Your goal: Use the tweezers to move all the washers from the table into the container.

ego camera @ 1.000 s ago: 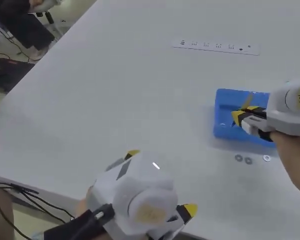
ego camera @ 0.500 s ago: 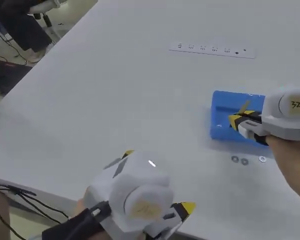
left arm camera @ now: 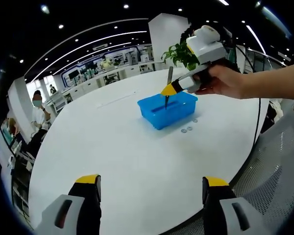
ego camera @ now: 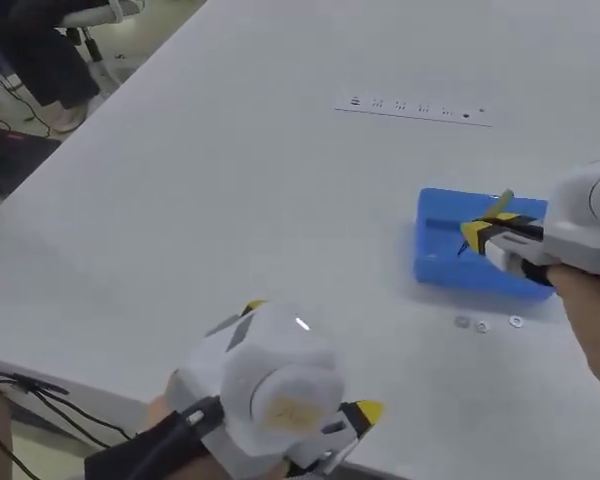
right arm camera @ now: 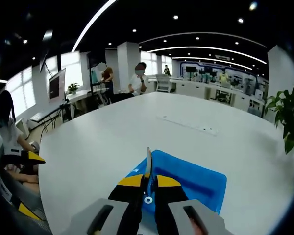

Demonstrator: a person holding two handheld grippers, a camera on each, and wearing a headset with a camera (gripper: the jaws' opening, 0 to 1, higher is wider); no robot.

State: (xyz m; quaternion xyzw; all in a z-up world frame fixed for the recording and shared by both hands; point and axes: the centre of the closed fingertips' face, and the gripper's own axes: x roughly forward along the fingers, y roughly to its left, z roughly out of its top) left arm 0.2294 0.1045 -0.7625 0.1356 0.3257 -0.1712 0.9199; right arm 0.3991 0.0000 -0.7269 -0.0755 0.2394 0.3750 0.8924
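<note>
Two right jaws: pressed together on the tweezers, one yellow tip on each side of the blades.
Right gripper: poised over the blue container, gripped by a hand.
Tweezer tip: in the left gripper view it points down into the container; whether it carries a washer cannot be told.
Left gripper: jaws spread wide and empty, low over the near edge of the table, well apart from the container.
Washers: three in a short row on the table, just beside the container's near wall, outside it.
Power strip: flat on the table beyond the container.
</note>
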